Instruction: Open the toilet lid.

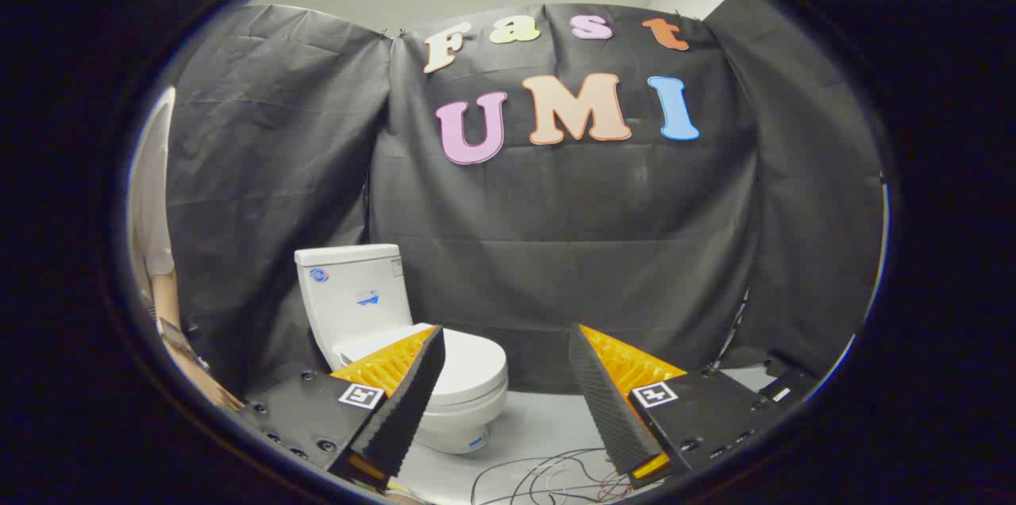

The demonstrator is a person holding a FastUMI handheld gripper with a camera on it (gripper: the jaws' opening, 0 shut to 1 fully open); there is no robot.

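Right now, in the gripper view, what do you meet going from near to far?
Open gripper fingers, nothing between them → cables on the floor → toilet with closed lid → tank → black cloth wall.

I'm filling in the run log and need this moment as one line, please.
stage: approach | gripper: open, holding nothing | toilet lid: down, untouched | toilet: beyond fingers, partly behind one finger | cables: on floor ahead

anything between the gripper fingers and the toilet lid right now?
Nothing. In the gripper view the gripper is open and holds nothing; the closed toilet lid sits beyond the fingers, partly behind one. Bare floor lies ahead, cables nearer.
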